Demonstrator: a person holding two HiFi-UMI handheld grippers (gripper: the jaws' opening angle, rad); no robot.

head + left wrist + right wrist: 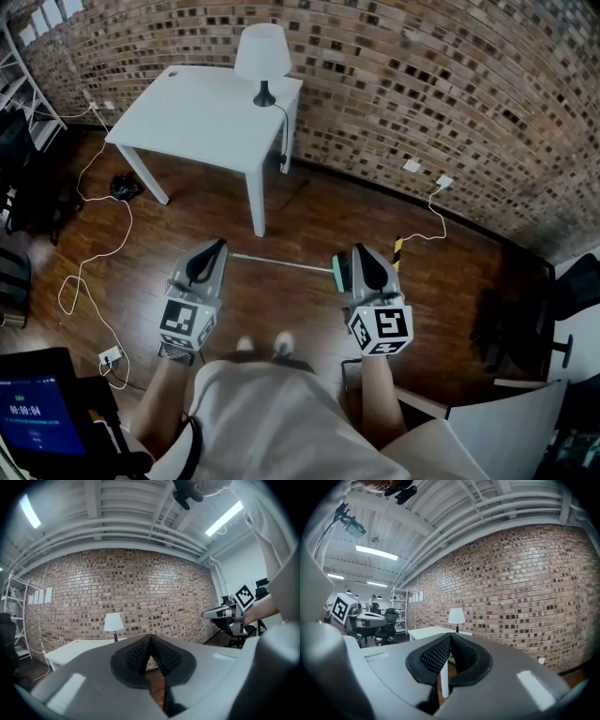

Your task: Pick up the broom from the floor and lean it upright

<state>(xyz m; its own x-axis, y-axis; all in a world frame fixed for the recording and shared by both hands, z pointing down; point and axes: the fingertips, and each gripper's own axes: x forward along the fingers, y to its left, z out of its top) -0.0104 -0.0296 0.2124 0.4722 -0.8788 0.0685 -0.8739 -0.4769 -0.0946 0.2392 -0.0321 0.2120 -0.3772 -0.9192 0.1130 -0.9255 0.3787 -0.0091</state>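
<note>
the broom (pixel 281 262) is lying flat on the floor (pixel 309 220), just in front of the white desk (pixel 202 122). the left hand-held gripper (pixel 216 247) and the right hand-held gripper (pixel 362 253) are hovering above it, jaws pressed together and empty, so grasping, lifting and leaning are all remaining.

Both forearms reach forward side by side, holding the left gripper (pixel 217 247) and right gripper (pixel 362 253) roughly level, each with jaws pressed together.
</note>
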